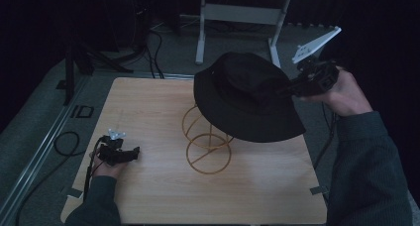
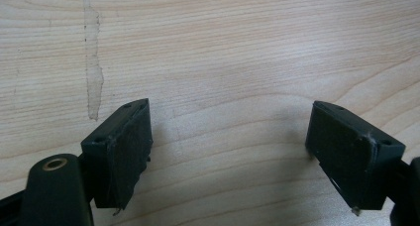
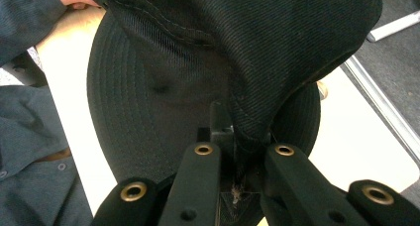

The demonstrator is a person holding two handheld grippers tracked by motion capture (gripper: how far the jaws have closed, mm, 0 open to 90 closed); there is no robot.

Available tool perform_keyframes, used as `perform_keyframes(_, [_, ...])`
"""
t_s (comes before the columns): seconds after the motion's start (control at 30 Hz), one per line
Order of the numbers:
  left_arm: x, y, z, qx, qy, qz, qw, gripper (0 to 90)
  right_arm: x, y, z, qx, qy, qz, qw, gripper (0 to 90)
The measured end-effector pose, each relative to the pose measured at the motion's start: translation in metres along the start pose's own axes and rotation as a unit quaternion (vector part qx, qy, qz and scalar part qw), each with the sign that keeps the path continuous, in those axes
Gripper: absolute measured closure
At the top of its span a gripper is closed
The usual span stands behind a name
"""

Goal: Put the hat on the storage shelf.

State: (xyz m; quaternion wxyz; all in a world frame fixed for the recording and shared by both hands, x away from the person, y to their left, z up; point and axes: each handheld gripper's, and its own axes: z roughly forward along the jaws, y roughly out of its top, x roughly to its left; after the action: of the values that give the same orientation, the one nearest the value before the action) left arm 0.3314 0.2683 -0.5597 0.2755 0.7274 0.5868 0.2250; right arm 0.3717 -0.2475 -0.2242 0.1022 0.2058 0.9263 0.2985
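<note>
The right gripper (image 1: 296,89) is closed on the brim of a black bucket hat (image 1: 245,94) and holds it in the air, above the far right part of the wooden table (image 1: 148,117); under the hat stands a golden wire stand (image 1: 207,145), its round base on the table; the left gripper (image 1: 130,153) rests low at the near left, jaws wide apart over bare wood (image 2: 223,62).
</note>
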Motion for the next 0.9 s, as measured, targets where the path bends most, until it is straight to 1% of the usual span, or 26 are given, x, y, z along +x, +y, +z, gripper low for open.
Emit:
perform_keyframes(0.03, [0.0,0.0,0.0,0.0,0.0,0.0,1.0,18.5,0.0,0.001,0.001,0.0,0.002,-0.004,1.0,88.5])
perform_keyframes(0.47, [0.0,0.0,0.0,0.0,0.0,0.0,1.0,18.5,0.005,0.015,0.02,0.011,0.012,-0.018,0.9997,88.4])
perform_keyframes(0.9, [0.0,0.0,0.0,0.0,0.0,0.001,1.0,18.5,0.01,0.024,0.036,0.021,0.023,-0.026,0.9992,88.3])
